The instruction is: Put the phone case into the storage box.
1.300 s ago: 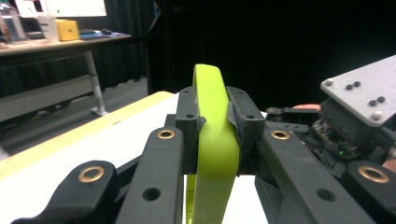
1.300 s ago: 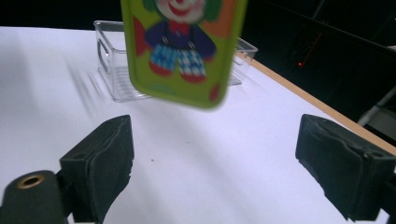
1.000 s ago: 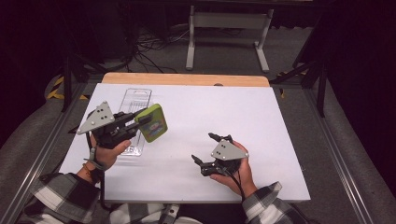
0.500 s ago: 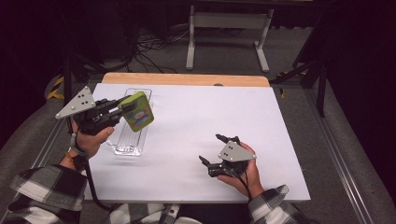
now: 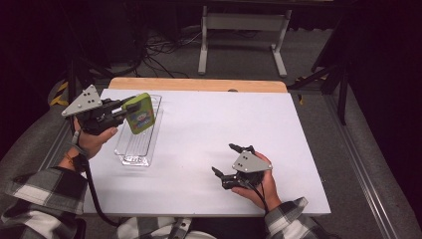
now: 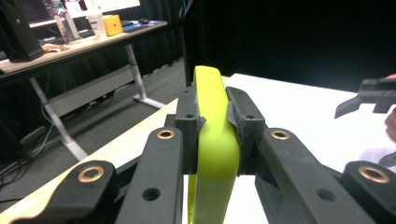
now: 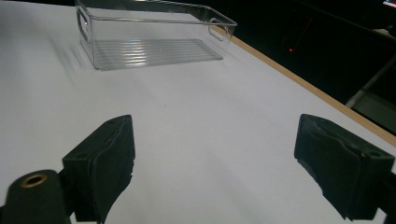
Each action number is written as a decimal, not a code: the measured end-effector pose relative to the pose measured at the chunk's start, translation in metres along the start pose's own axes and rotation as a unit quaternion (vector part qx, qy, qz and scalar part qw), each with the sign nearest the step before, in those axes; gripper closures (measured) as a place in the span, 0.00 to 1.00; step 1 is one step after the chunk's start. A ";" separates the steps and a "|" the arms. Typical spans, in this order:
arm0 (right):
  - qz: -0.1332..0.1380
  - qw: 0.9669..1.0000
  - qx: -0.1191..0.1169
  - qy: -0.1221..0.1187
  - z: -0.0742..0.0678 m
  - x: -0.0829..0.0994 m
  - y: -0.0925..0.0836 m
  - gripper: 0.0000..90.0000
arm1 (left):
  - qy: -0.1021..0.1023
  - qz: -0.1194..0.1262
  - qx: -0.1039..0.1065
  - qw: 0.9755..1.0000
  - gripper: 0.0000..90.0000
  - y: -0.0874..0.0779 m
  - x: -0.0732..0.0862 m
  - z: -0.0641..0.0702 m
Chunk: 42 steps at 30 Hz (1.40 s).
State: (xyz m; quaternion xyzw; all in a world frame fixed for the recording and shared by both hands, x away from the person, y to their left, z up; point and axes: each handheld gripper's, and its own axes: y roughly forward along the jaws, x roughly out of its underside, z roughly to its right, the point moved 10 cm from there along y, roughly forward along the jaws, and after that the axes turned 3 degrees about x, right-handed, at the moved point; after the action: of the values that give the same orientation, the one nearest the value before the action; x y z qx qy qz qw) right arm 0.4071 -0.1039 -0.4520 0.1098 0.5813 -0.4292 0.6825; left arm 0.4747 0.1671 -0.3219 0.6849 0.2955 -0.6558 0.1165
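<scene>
You are holding the left gripper [image 5: 121, 110] above the left part of the white table [image 5: 199, 129], and its jaws are clamping a flat lime-green pack [image 5: 139, 113] with a colourful printed face. In the high view the pack is standing on edge, lifted clear of the table, hanging over the far end of the clear plastic bin [image 5: 134, 152] that is sitting near the table's left edge. In the left gripper view the green pack [image 6: 212, 135] is running edge-on between the two black jaws, and both pads are pressing against its flat sides; the other gripper is showing at the right edge of that view. You are resting the right gripper [image 5: 233, 164] low over the near right part of the table, well apart from the bin, with your hand wrapping its body from below. Its jaws are standing wide apart with nothing between them, and they have just been closing a little. In the right gripper view the two black pads are framing bare white table, with the clear plastic bin [image 7: 154, 35] lying empty farther off near the wooden edge strip [image 7: 308, 88].
</scene>
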 end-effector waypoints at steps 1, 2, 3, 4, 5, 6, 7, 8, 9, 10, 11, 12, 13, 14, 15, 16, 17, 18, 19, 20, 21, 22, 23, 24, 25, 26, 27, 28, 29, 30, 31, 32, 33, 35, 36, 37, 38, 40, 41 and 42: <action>0.001 1.000 -0.001 -0.001 0.000 0.000 0.000 0.15 | 0.000 -0.005 -0.001 1.000 0.86 0.000 0.001 -0.002; 0.001 1.000 -0.001 -0.001 0.000 0.000 0.000 0.15 | 0.004 -0.006 -0.003 1.000 0.86 0.001 0.002 -0.005; 0.001 1.000 -0.001 -0.002 0.000 0.000 0.000 0.15 | 0.004 -0.007 -0.003 1.000 0.86 0.001 0.003 -0.007; -0.001 1.000 0.000 -0.001 -0.001 0.000 0.001 0.15 | 0.004 -0.007 -0.004 1.000 0.86 0.001 0.004 -0.010; 0.000 1.000 -0.001 -0.002 -0.001 0.000 0.000 0.15 | 0.008 -0.011 -0.004 1.000 0.86 0.001 0.005 -0.013; 0.000 1.000 -0.002 -0.002 -0.001 0.000 0.001 0.15 | 0.006 -0.011 -0.005 1.000 0.86 0.001 0.007 -0.015; -0.001 1.000 -0.001 -0.003 -0.001 0.000 0.001 0.15 | 0.006 -0.012 -0.008 1.000 0.86 0.002 0.008 -0.019; -0.002 1.000 0.000 -0.005 -0.001 0.000 0.001 0.15 | 0.004 -0.014 -0.009 1.000 0.86 0.002 0.010 -0.022; -0.001 1.000 -0.001 -0.007 -0.001 0.001 0.001 0.15 | 0.006 -0.016 -0.010 1.000 0.86 0.002 0.011 -0.025; -0.002 1.000 -0.002 -0.007 -0.001 0.001 0.002 0.15 | 0.004 -0.017 -0.013 1.000 0.86 0.003 0.012 -0.029; -0.005 1.000 -0.003 -0.007 -0.002 0.002 0.002 0.15 | 0.005 -0.020 -0.016 1.000 0.86 0.003 0.013 -0.032; -0.007 1.000 -0.003 -0.006 -0.002 0.002 0.002 0.15 | 0.005 -0.020 -0.016 1.000 0.86 0.003 0.013 -0.032; -0.007 1.000 -0.003 -0.006 -0.002 0.002 0.002 0.15 | 0.004 -0.021 -0.018 1.000 0.86 0.003 0.015 -0.036; -0.005 1.000 -0.004 -0.006 -0.003 0.002 0.003 0.15 | 0.002 -0.017 -0.020 1.000 0.86 0.004 0.015 -0.039; -0.007 1.000 -0.006 -0.006 -0.004 0.002 0.003 0.15 | -0.002 -0.017 -0.018 1.000 0.86 0.004 0.017 -0.042; -0.008 1.000 -0.007 -0.007 -0.004 0.002 0.004 0.15 | -0.003 -0.017 -0.022 1.000 0.86 0.006 0.018 -0.045; -0.008 1.000 -0.010 -0.008 -0.006 0.002 0.004 0.15 | -0.001 -0.022 -0.022 1.000 0.86 0.007 0.020 -0.048; -0.008 1.000 -0.010 -0.009 -0.006 0.002 0.005 0.15 | -0.005 -0.024 -0.023 0.999 0.86 0.010 0.023 -0.052; -0.008 1.000 -0.010 -0.009 -0.006 0.002 0.005 0.15 | -0.005 -0.024 -0.023 0.999 0.86 0.010 0.023 -0.052; -0.009 1.000 -0.011 -0.010 -0.006 0.002 0.006 0.15 | -0.004 -0.022 -0.023 0.999 0.86 0.012 0.023 -0.054; -0.009 1.000 -0.013 -0.010 -0.007 0.002 0.006 0.15 | -0.002 -0.024 -0.022 0.999 0.86 0.014 0.025 -0.057; -0.012 1.000 -0.014 -0.012 -0.007 0.003 0.007 0.15 | -0.006 -0.024 -0.017 1.000 0.86 0.016 0.026 -0.058; -0.012 1.000 -0.014 -0.012 -0.007 0.003 0.007 0.15 | -0.009 -0.021 -0.016 1.000 0.86 0.019 0.027 -0.060; -0.012 1.000 -0.015 -0.012 -0.007 0.003 0.007 0.15 | -0.009 -0.026 -0.012 1.000 0.86 0.022 0.030 -0.062; -0.012 1.000 -0.015 -0.009 -0.007 0.004 0.007 0.15 | -0.011 -0.023 -0.012 1.000 0.86 0.026 0.032 -0.064; -0.013 1.000 -0.016 -0.005 -0.007 0.004 0.008 0.15 | -0.013 -0.027 -0.011 1.000 0.86 0.030 0.035 -0.066; -0.014 1.000 -0.017 -0.005 -0.007 0.005 0.008 0.15 | -0.016 -0.035 -0.009 0.999 0.86 0.037 0.041 -0.070; -0.014 1.000 -0.017 -0.005 -0.007 0.005 0.008 0.15 | -0.016 -0.035 -0.009 0.999 0.86 0.037 0.041 -0.070; -0.017 1.000 -0.017 -0.006 -0.008 0.006 0.009 0.15 | -0.013 -0.041 -0.012 0.999 0.86 0.042 0.045 -0.074; -0.019 1.000 -0.019 -0.009 -0.008 0.006 0.009 0.15 | -0.015 -0.042 -0.011 0.999 0.86 0.046 0.048 -0.077; -0.019 1.000 -0.019 -0.009 -0.009 0.007 0.010 0.16 | -0.016 -0.046 -0.011 0.999 0.86 0.049 0.050 -0.078; -0.021 1.000 -0.020 -0.009 -0.009 0.008 0.010 0.16 | -0.017 -0.051 -0.015 0.998 0.86 0.053 0.053 -0.082; -0.025 0.999 -0.022 -0.011 -0.010 0.009 0.011 0.16 | -0.015 -0.051 -0.020 0.998 0.86 0.057 0.056 -0.086; -0.027 0.999 -0.024 -0.013 -0.011 0.010 0.012 0.16 | -0.019 -0.051 -0.027 0.998 0.86 0.062 0.060 -0.091; -0.029 0.999 -0.027 -0.016 -0.012 0.011 0.013 0.16 | -0.023 -0.054 -0.031 0.998 0.86 0.066 0.065 -0.096; -0.032 0.999 -0.031 -0.019 -0.014 0.012 0.014 0.16 | -0.025 -0.055 -0.031 0.998 0.86 0.068 0.068 -0.098; -0.033 0.999 -0.034 -0.022 -0.015 0.012 0.014 0.16 | -0.028 -0.053 -0.032 0.998 0.86 0.071 0.070 -0.101; -0.037 0.998 -0.038 -0.031 -0.018 0.013 0.015 0.16 | -0.036 -0.054 -0.033 0.997 0.86 0.076 0.075 -0.105; -0.040 0.998 -0.038 -0.033 -0.019 0.014 0.015 0.16 | -0.035 -0.063 -0.034 0.997 0.86 0.079 0.078 -0.106; -0.043 0.998 -0.039 -0.038 -0.019 0.015 0.015 0.16 | -0.033 -0.071 -0.035 0.996 0.86 0.081 0.081 -0.107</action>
State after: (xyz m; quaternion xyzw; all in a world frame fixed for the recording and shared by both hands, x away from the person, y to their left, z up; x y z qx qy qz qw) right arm 0.4039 -0.0893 -0.4761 0.0422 0.5754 -0.4389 0.6888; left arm 0.6064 0.1814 -0.4068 0.6356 0.3622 -0.6738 0.1037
